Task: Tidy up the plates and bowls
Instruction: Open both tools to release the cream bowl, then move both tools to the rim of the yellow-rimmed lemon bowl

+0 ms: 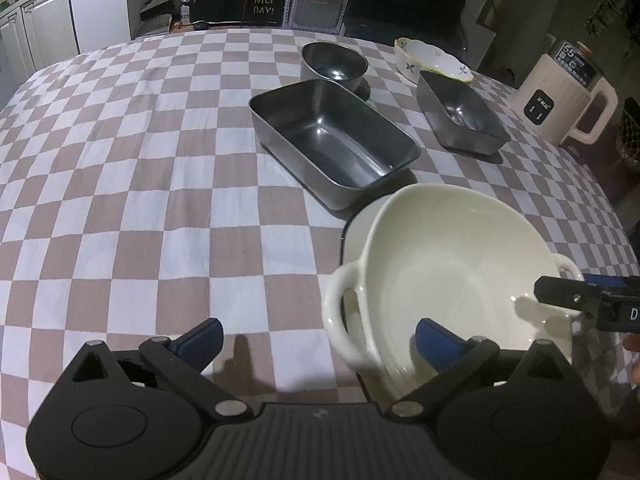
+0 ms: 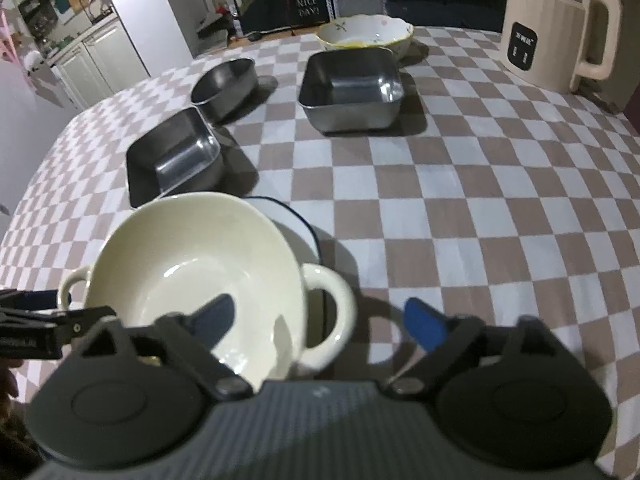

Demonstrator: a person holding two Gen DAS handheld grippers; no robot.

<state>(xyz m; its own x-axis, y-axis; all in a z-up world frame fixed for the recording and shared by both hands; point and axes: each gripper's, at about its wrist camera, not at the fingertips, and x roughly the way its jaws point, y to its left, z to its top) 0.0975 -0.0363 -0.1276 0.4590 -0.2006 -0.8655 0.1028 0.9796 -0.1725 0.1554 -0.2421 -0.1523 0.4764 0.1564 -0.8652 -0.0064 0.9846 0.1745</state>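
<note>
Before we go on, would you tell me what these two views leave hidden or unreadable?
- Blue-rimmed plate: mostly covered by the cream two-handled bowl in both views.
- Right gripper: cut off by the left view's edge.
- Round steel bowl: partly behind the long steel tray in the right view.
- Kettle: panel writing too small and blurred.
</note>
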